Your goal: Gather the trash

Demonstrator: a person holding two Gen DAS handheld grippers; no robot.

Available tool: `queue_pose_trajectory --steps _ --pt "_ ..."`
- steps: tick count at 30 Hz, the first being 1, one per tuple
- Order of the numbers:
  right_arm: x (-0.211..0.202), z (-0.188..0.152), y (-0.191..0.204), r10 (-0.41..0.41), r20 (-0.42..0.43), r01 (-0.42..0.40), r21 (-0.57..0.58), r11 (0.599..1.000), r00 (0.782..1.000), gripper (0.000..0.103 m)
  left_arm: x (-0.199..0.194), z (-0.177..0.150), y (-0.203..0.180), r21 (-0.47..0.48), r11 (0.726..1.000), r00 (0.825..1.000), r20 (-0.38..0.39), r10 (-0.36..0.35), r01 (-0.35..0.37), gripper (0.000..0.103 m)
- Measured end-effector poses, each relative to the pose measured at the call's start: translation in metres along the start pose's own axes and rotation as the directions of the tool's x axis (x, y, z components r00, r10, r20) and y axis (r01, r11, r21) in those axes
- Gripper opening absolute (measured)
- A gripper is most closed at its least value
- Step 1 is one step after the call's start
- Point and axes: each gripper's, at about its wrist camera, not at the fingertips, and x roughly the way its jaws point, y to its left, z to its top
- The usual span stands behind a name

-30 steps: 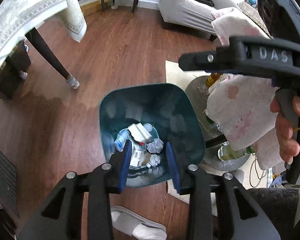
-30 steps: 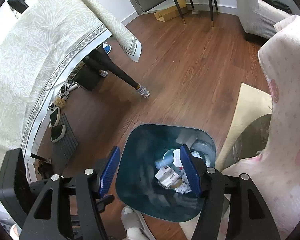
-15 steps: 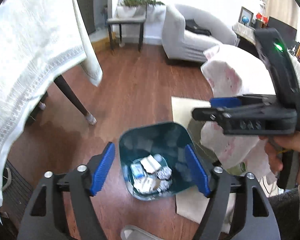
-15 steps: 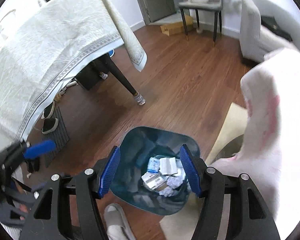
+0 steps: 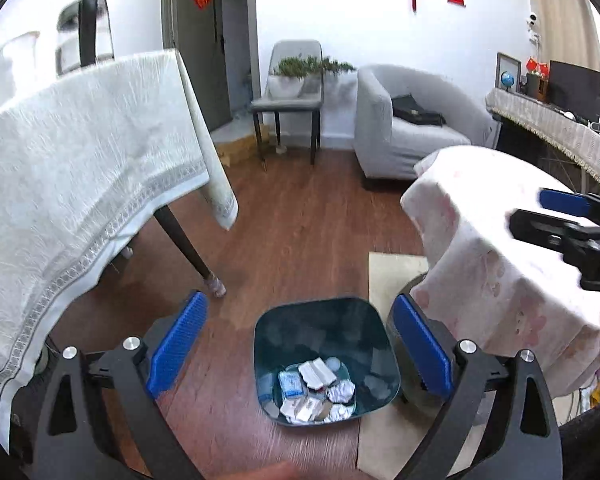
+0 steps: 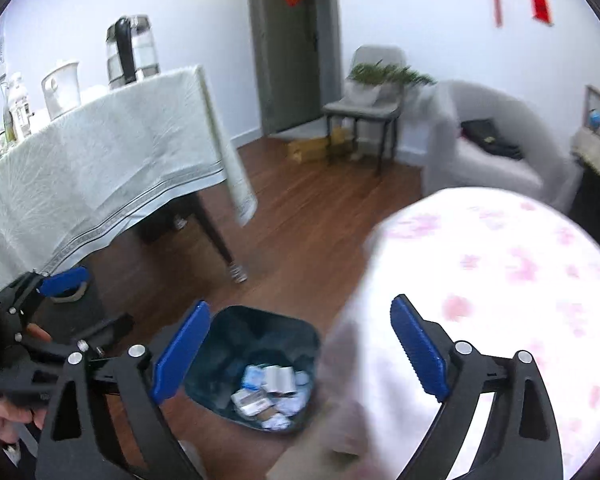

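Both the left gripper (image 5: 298, 346) and the right gripper (image 6: 300, 350) are spread wide, empty. The bin (image 5: 325, 320), lower centre, already holds wrappers (image 5: 314, 394); no more trash is visible.

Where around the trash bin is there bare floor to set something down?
Bare wood floor lies between the trash bin, the table leg and the grey chair. The bin's right side is crowded by the pink-clothed round table, and the bin bottom holds wrappers.
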Motion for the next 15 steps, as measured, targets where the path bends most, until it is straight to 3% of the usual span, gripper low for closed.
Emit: queue_pose_trajectory --steps 7,15 --pt "-0.087 -0.020 -0.060 -0.179 0.128 0.175 0.039 0.984 0.975 0.099 -0.053 0.021 -0.002 -0.023 0.999 0.988 0.147 0.040 -0.037 0.098" --pt "-0.169 -0.053 -0.117 -0.319 0.199 0.280 0.202 0.938 0.927 0.099 -0.080 0.011 -0.001 -0.010 0.999 0.986 0.162 0.039 -0.037 0.099"
